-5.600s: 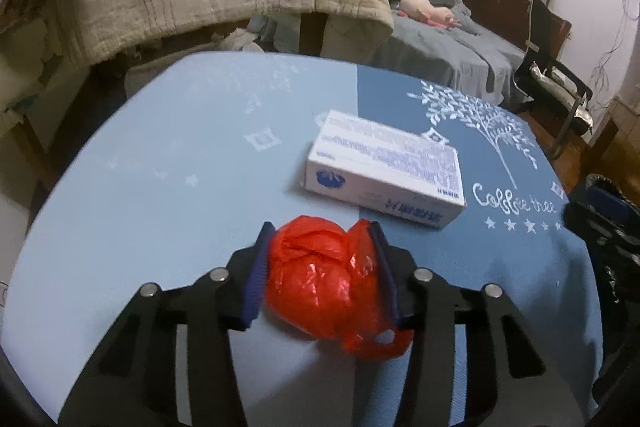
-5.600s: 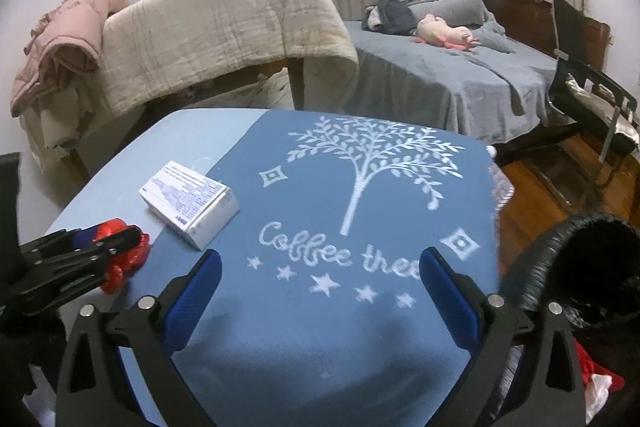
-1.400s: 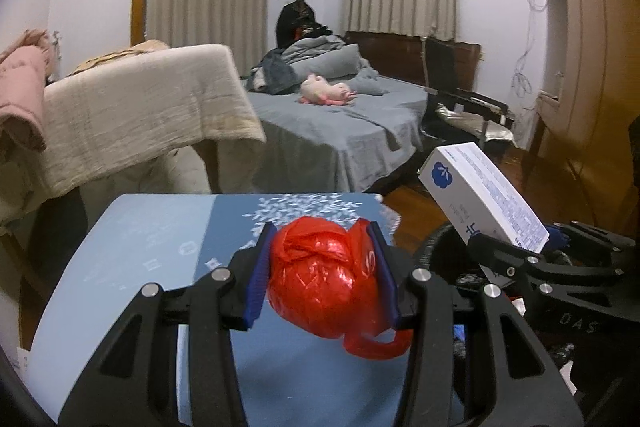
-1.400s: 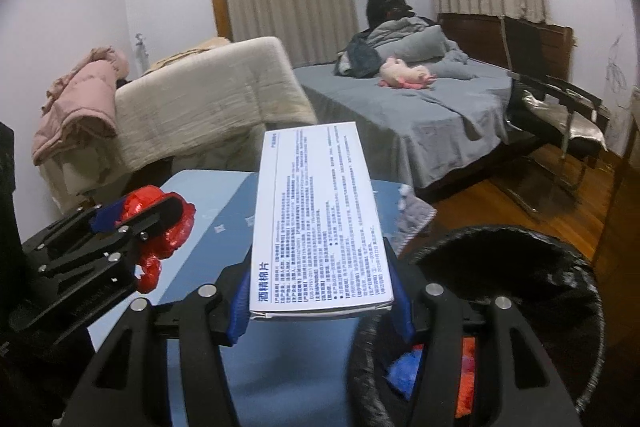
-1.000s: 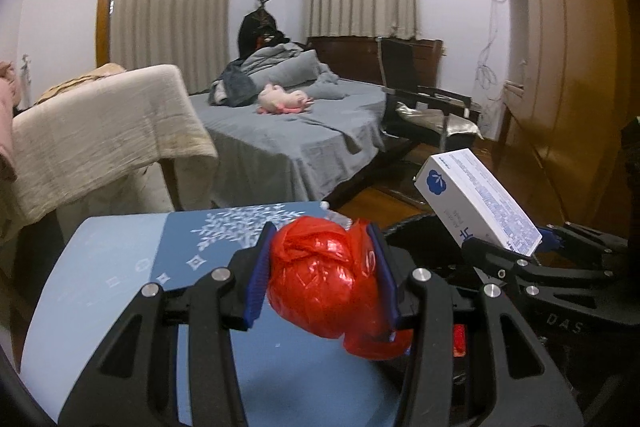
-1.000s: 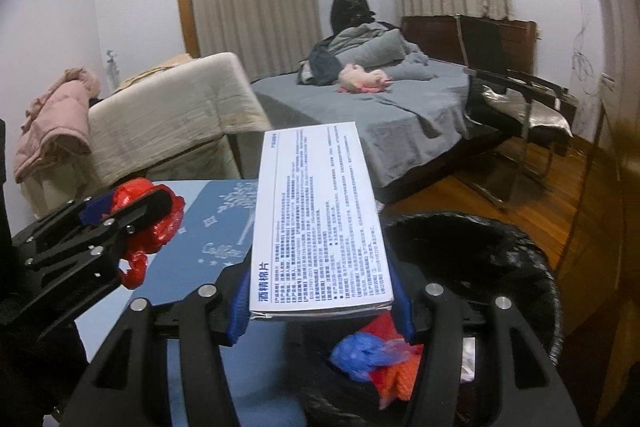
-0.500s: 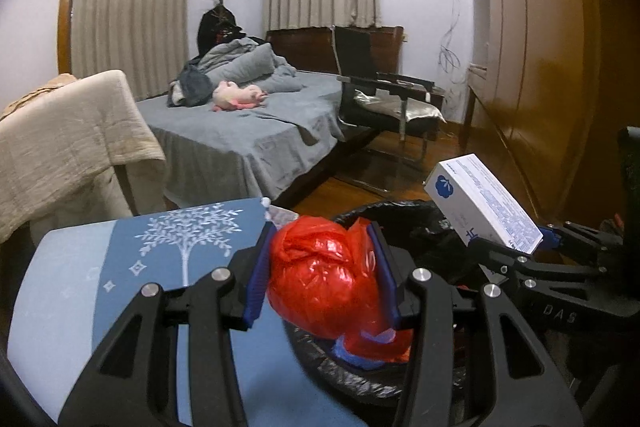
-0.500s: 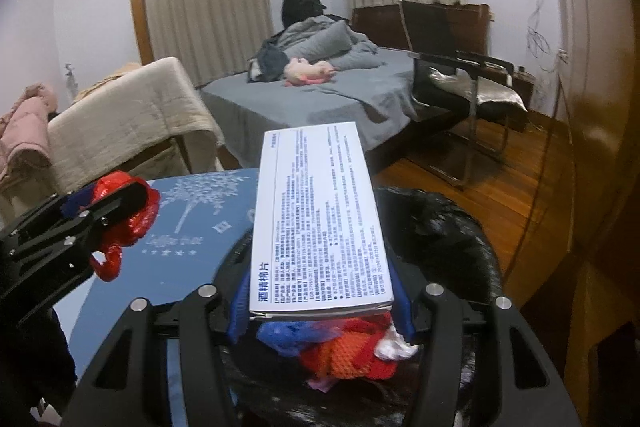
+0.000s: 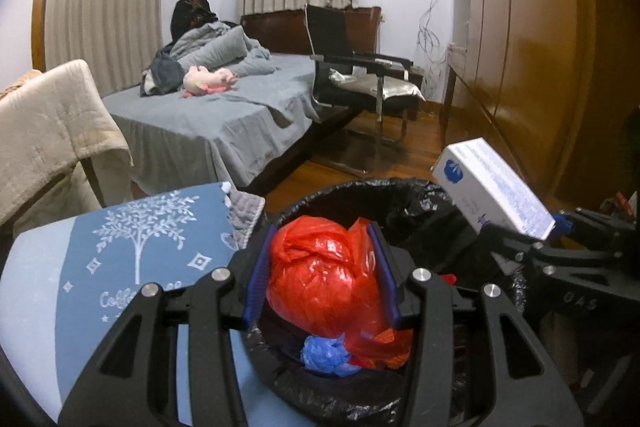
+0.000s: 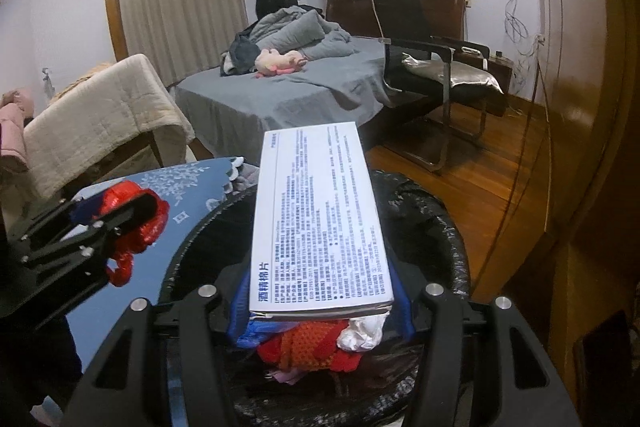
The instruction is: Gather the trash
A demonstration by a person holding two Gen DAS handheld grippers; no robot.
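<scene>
A: Report the state of the left gripper (image 9: 322,277).

B: Its jaws are clamped on a crumpled red plastic bag (image 9: 324,283), one blue pad on each side. The bag is held above the open mouth of the black-lined trash bin (image 9: 404,193), off the bench (image 9: 80,291).

A: And the right gripper (image 10: 320,301)?

B: Its jaws are clamped on the near end of a white printed box (image 10: 318,219). The box projects forward over the bin, printed face up, tilted slightly upward at the far end.

A: Contents of the bin?

B: Blue crumpled plastic (image 9: 326,355), a red-orange knitted item (image 10: 316,347) and a white wad (image 10: 362,335) lie inside on the black liner.

A: Position of the bin relative to the bench?

B: It stands just beside the edge of the bench, which carries a blue cloth (image 9: 140,227) with a white tree print.

A: Relative position of the grippers?

B: Side by side, apart, left one nearer the bench. Beyond them are a grey bed (image 9: 208,115) and a black chair (image 10: 436,67).
</scene>
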